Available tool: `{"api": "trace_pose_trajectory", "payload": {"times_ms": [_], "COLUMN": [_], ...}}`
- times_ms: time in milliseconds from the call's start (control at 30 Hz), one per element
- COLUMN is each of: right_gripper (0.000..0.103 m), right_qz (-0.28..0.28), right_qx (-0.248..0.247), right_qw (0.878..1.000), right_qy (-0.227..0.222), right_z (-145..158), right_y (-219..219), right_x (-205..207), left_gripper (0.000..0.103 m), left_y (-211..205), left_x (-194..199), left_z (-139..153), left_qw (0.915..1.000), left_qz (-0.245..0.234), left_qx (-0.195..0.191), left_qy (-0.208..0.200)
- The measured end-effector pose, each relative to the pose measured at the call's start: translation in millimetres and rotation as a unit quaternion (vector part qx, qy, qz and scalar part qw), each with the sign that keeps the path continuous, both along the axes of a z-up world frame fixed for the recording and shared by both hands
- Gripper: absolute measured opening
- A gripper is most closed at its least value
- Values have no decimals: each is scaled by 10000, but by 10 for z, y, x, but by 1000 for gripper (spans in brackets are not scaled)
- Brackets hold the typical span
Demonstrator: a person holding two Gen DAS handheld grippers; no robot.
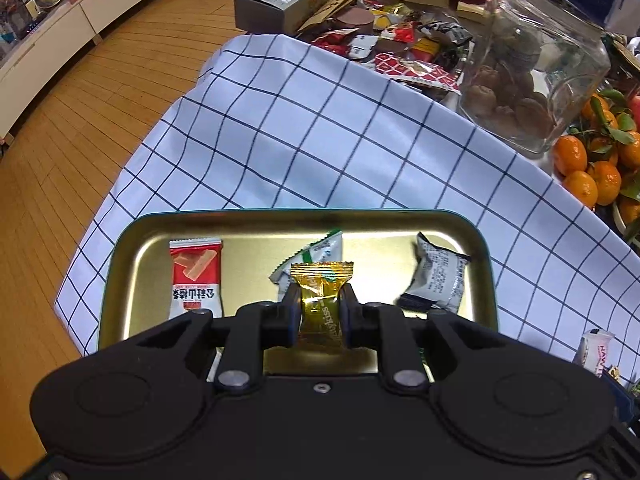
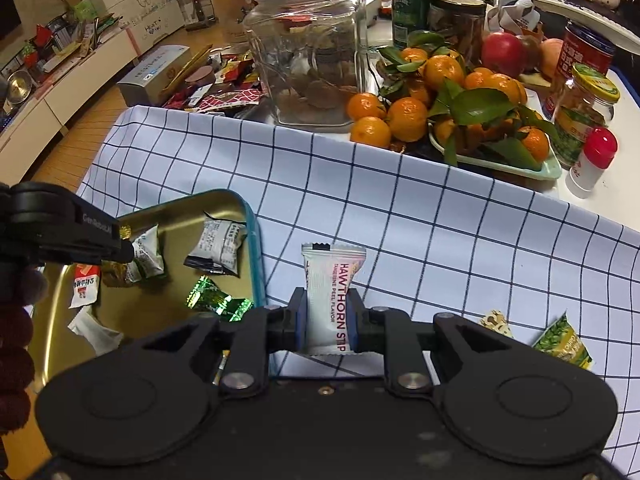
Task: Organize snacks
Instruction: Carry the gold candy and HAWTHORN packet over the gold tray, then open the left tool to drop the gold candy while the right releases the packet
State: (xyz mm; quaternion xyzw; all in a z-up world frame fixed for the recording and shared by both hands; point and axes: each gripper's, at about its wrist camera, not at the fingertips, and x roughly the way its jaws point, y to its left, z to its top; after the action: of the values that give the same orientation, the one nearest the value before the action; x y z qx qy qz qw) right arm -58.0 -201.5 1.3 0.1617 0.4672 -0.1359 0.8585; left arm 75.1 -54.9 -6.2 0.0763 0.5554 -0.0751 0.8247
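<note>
Gold foil glints between the pads of the left gripper, whose two black fingers are clamped on a gold candy held above the near half of a brass-coloured tray with a teal rim. Inside that tray, left of the left gripper's fingers, lies a red wafer packet; just beyond the held candy a white-and-green packet peeks out, and to the right rests a grey-and-black packet. From the right wrist view the same tray sits to the left of the right gripper, and a shiny green candy lies in its near corner, close to the right gripper's left finger. The right gripper is pinched tight on a white hawthorn strip, which stands upright between the blue-lined pads over the checked cloth, just outside the tray's rim. To the right of this gripper, on the cloth, lie a green snack packet and a small pale packet beside it. Farther ahead, past the cloth's far edge, stands a glass jar with brown contents, and right of it a pile of tangerines with leaves. The left gripper's black body reaches in over the tray at the left edge of the right wrist view.
</note>
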Motion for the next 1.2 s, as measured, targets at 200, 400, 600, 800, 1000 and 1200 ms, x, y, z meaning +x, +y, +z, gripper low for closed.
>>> {"api": "trace_pose_trajectory", "payload": {"times_ms": [200,400,600,800,1000,1200], "right_gripper": [21,21,21,21,22,22], "right_qz": [105,333,724,1044,1291,1494], "right_qx": [-15,93,128,184,180,139], "right_qw": [9998,9988,9966,9937,9907,9875], "right_qy": [-158,-338,-363,-355,-398,-490], "right_z": [37,64,19,-30,-40,-4], "right_y": [93,258,524,765,956,1058], "right_x": [82,180,287,376,419,414], "left_gripper": [26,26,26,26,27,32], "left_y": [277,549,706,781,801,823], "left_x": [155,283,349,373,375,391], "left_z": [11,13,-16,-93,-88,-92], "left_qw": [9994,9977,9959,9948,9954,9953], "left_qz": [350,683,888,945,893,862], "left_qx": [18,12,116,234,214,30], "left_qy": [-26,14,98,295,287,430]}}
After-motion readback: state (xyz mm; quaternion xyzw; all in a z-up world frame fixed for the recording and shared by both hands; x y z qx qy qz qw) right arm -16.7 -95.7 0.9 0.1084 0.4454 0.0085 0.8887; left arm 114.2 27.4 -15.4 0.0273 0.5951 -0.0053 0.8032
